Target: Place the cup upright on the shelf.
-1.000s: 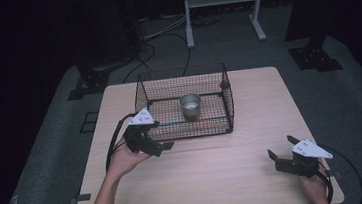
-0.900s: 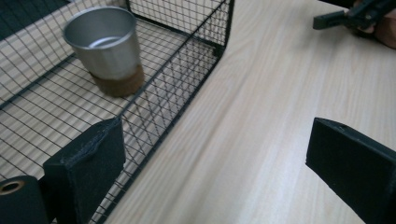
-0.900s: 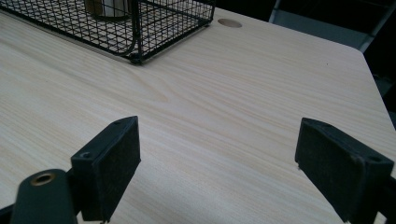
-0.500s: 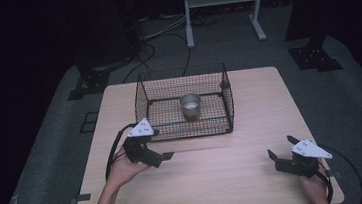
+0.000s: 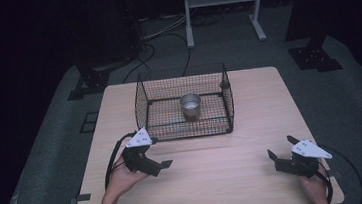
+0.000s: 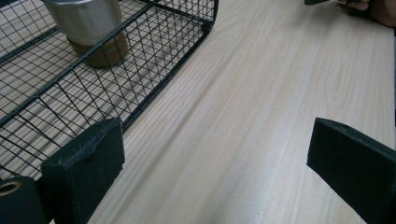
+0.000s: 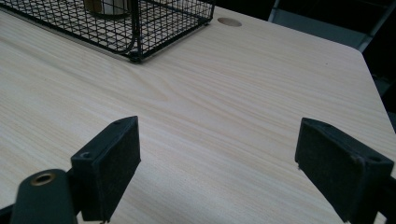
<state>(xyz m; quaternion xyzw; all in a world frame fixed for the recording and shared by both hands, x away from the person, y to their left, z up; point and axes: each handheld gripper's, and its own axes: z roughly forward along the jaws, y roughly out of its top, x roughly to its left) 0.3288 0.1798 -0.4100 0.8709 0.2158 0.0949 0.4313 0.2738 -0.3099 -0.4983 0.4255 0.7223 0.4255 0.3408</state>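
The left gripper (image 5: 161,165) hangs low over the table (image 5: 256,175) with its jaws spread wide and nothing between them. Just beyond it stands the wire basket (image 5: 141,103), and the metal cup (image 5: 191,106) sits upright inside, past the mesh and clear of the jaws. The right gripper (image 5: 275,157) rests well off to the side, also released and empty.
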